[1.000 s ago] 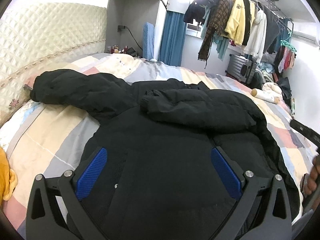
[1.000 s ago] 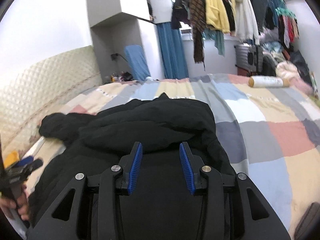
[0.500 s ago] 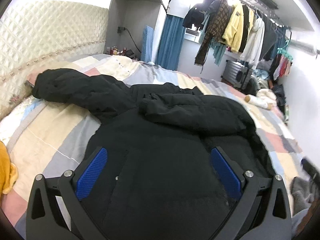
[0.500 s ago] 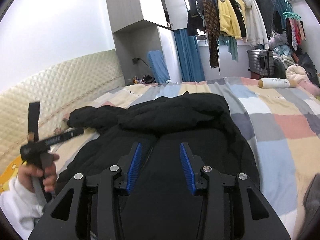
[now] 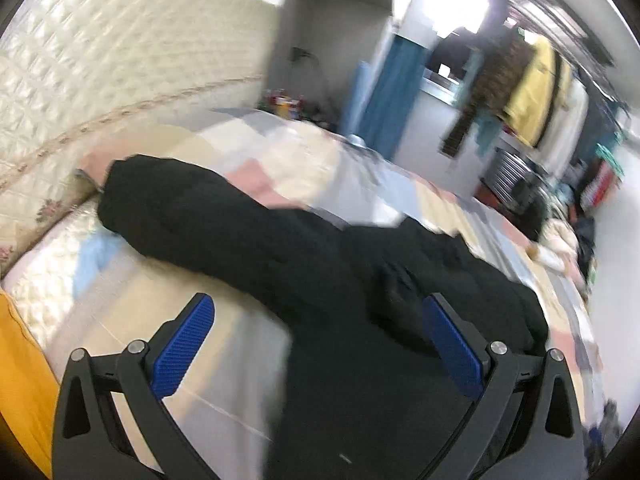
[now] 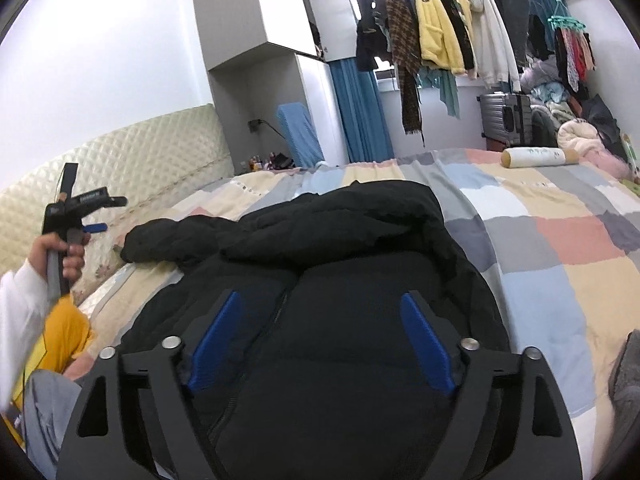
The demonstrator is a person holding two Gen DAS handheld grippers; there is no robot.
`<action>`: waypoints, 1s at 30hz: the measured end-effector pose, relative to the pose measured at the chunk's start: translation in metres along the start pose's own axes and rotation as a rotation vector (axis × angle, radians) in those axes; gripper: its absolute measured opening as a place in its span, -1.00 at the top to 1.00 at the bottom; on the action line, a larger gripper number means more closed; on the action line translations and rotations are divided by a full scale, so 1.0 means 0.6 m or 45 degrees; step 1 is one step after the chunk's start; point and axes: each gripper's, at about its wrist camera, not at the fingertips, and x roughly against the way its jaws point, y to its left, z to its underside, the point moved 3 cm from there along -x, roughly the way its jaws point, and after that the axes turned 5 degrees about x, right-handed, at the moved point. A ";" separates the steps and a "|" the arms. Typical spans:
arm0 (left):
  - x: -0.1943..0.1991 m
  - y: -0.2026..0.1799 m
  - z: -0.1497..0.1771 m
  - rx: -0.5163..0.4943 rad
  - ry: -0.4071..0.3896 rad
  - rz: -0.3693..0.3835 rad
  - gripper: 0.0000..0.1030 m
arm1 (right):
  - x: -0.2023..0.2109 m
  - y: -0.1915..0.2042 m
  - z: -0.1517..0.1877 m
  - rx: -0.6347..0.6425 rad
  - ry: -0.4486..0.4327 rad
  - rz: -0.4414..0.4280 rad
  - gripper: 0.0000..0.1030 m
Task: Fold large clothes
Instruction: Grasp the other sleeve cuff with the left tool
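A black puffer jacket (image 6: 360, 280) lies front up on the patchwork bed (image 6: 560, 240). One sleeve is folded across its chest; the other sleeve (image 5: 192, 216) stretches out toward the headboard. In the left wrist view, which is blurred by motion, my left gripper (image 5: 318, 340) is open above the bed beside that outstretched sleeve, with nothing between its pads. The right wrist view shows the left gripper (image 6: 106, 214) raised in a hand at the far left. My right gripper (image 6: 320, 340) hovers over the jacket's zipped front, its jaws opening wide and pinching nothing.
A quilted cream headboard (image 6: 160, 160) runs along the left. A yellow garment (image 6: 64, 332) lies at the bed's near left. Behind the bed are a rail of hanging clothes (image 6: 440, 40), a suitcase (image 6: 506, 120) and a roll pillow (image 6: 538, 158). Grey fabric (image 6: 626, 372) sits at the right edge.
The left gripper has swung up and to the left, from over the jacket's body toward the outstretched sleeve. The right gripper's jaws have spread from narrow to wide.
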 end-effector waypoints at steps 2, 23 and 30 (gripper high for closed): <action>-0.025 0.060 -0.043 0.092 0.001 -0.037 -1.00 | -0.003 -0.003 0.003 -0.014 0.011 0.009 -0.70; -0.310 0.481 -0.077 0.859 -0.012 0.117 -0.98 | -0.132 0.001 0.002 -0.096 0.220 0.178 -0.72; -0.326 0.476 -0.106 0.854 -0.134 0.212 -0.33 | -0.158 -0.003 -0.001 -0.089 0.251 0.260 -0.72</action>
